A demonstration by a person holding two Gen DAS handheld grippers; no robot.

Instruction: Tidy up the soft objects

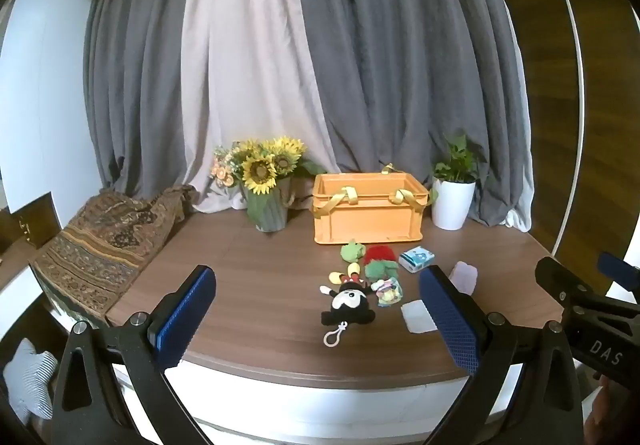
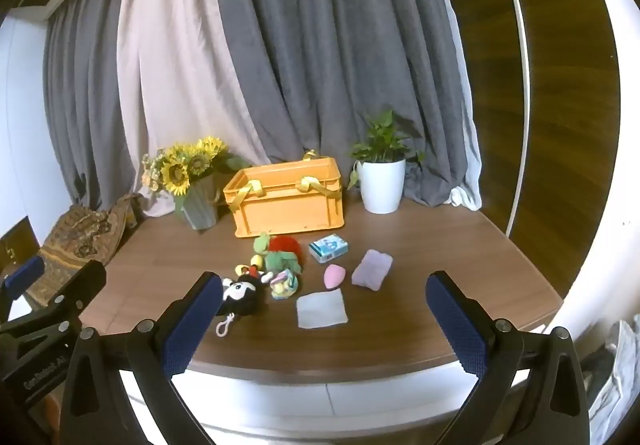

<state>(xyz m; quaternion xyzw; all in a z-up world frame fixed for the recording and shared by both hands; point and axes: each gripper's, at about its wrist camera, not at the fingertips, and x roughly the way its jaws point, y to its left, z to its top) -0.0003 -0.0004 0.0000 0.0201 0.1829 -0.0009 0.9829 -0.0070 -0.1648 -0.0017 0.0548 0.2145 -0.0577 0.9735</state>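
Observation:
An orange crate (image 1: 367, 209) (image 2: 289, 197) with yellow straps stands at the back of the wooden table. In front of it lie soft items: a black mouse plush (image 1: 349, 302) (image 2: 243, 293), green frog toys (image 1: 352, 249) (image 2: 280, 260), a red plush (image 1: 380, 253) (image 2: 285, 245), a small pastel toy (image 1: 388, 291) (image 2: 284, 283), a tissue pack (image 1: 418, 259) (image 2: 329, 247), a pink sponge (image 2: 333, 275), a lilac cloth (image 1: 464, 276) (image 2: 372, 269) and a white cloth (image 1: 417, 316) (image 2: 322, 309). My left gripper (image 1: 316, 297) and right gripper (image 2: 325, 303) are both open and empty, held at the table's near edge.
A sunflower vase (image 1: 269, 205) (image 2: 198, 205) stands left of the crate and a white potted plant (image 1: 453, 201) (image 2: 382, 183) right of it. A patterned cloth (image 1: 104, 245) (image 2: 80, 237) drapes the table's left side. Curtains hang behind.

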